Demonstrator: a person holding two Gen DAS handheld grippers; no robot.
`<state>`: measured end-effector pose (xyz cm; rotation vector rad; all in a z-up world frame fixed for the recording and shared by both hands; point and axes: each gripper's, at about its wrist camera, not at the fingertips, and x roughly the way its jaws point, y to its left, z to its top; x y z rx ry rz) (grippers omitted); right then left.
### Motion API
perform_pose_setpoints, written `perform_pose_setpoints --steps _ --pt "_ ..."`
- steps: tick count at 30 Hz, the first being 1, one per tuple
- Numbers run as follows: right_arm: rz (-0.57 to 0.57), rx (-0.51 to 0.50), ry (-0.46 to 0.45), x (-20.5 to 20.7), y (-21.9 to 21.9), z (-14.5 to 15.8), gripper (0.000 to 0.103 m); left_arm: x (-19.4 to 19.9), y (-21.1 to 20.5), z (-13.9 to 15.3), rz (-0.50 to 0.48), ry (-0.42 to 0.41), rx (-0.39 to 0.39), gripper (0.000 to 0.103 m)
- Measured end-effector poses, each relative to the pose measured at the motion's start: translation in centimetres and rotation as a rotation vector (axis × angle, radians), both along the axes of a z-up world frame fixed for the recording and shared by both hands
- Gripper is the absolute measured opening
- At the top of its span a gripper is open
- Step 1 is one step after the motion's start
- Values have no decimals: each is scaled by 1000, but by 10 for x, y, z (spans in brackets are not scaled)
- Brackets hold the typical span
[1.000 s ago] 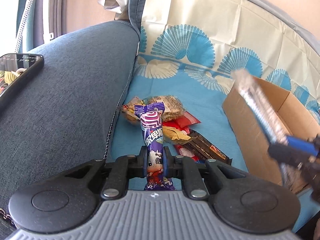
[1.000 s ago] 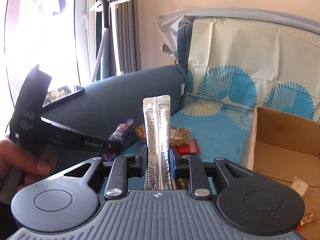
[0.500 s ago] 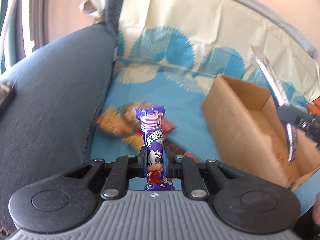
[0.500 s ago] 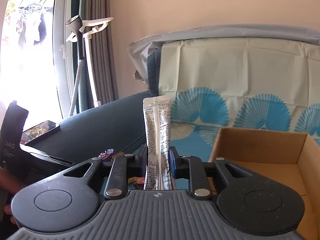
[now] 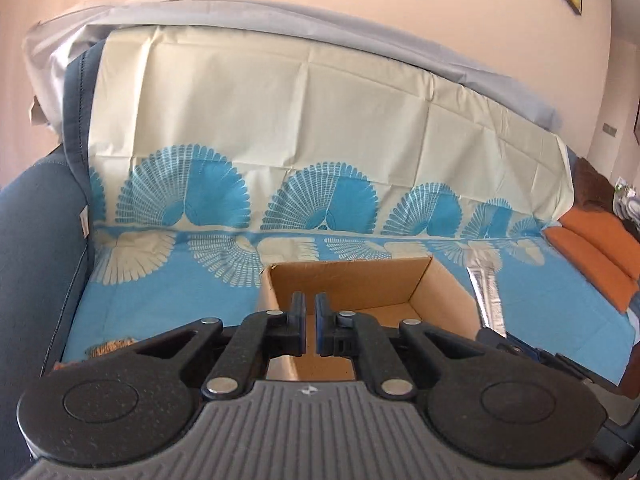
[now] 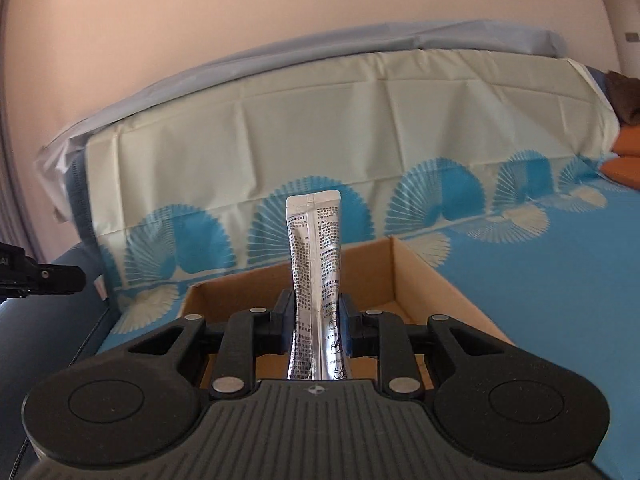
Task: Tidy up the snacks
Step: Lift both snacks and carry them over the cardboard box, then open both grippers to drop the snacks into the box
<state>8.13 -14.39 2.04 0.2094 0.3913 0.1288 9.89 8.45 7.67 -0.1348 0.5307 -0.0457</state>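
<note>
Two hand-held grippers hover at the open cardboard box [image 5: 404, 280] on the sofa seat [image 5: 168, 296], and only one carries anything. Your right hand-held gripper [image 6: 316, 316] is clamped on a silver stick sachet [image 6: 316, 256], which stands upright between the jaws with its top end well above the box's far wall. In the left wrist view that same sachet [image 5: 486, 296] shows just beside the box's right wall. Your left hand-held gripper [image 5: 310, 320] has nothing in it; its jaws stand a narrow gap apart, with cardboard showing through the gap.

The step in hand looks like dropping snacks into the box. Your right side probably goes next: bring the sachet over the box floor, tip it down past the rim, and part the jaws. A long, light foil stick may catch on the wall or lean out, so release it low inside. Your left hand-held gripper is then free to go back for the loose snacks [image 5: 110, 346], of which a brown-and-orange edge peeks out left of the box, above the gripper body.

One second ago your left hand-held gripper held a purple candy wrapper over the snack pile by the sofa arm, and half a second ago it still had it while swinging toward the box. Now the wrapper is gone from the jaws; it has likely fallen into the box, though you cannot see it there. Your right hand-held gripper has moved from the pile to the box's near edge, grip unchanged.
</note>
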Motion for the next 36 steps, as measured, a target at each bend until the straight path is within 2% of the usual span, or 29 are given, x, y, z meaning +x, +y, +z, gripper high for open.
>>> perform_pose_setpoints --steps 4,6,9,12,14,15,16,19,23,25,27,28,30,36 --pt "-35 13 36 5 -10 -9 24 6 13 -19 86 78 -2 7" --pt "-36 17 44 7 -12 -11 24 -4 31 -40 121 151 -25 8" --pt "-38 30 45 6 -15 -10 24 -33 52 -87 168 290 -69 14" --pt "-29 31 44 5 -15 -8 24 -57 52 -129 144 403 -92 15" --pt "-21 29 41 4 -11 -7 24 -66 43 -152 90 449 -101 21" --pt "-17 27 41 4 -9 -6 24 -67 38 -160 68 459 -97 28" --pt "-13 25 39 3 -8 -6 24 -68 34 -166 54 467 -91 35" --pt "-7 17 35 2 -5 -5 25 -61 26 -175 31 460 -85 41" --pt "-13 13 47 3 -7 -8 25 -41 21 -191 53 498 -48 41" --pt "-16 12 55 5 -7 -10 25 -37 20 -194 44 472 -18 36" --pt "-17 12 60 6 -8 -11 25 -35 16 -193 43 469 39 14" --pt "-17 11 62 7 -7 -12 25 -36 18 -192 40 469 40 14" --pt "-16 17 70 8 -6 -12 25 -44 25 -183 43 458 5 13" --pt "1 20 73 7 0 -11 25 -80 49 -120 90 300 -65 13"
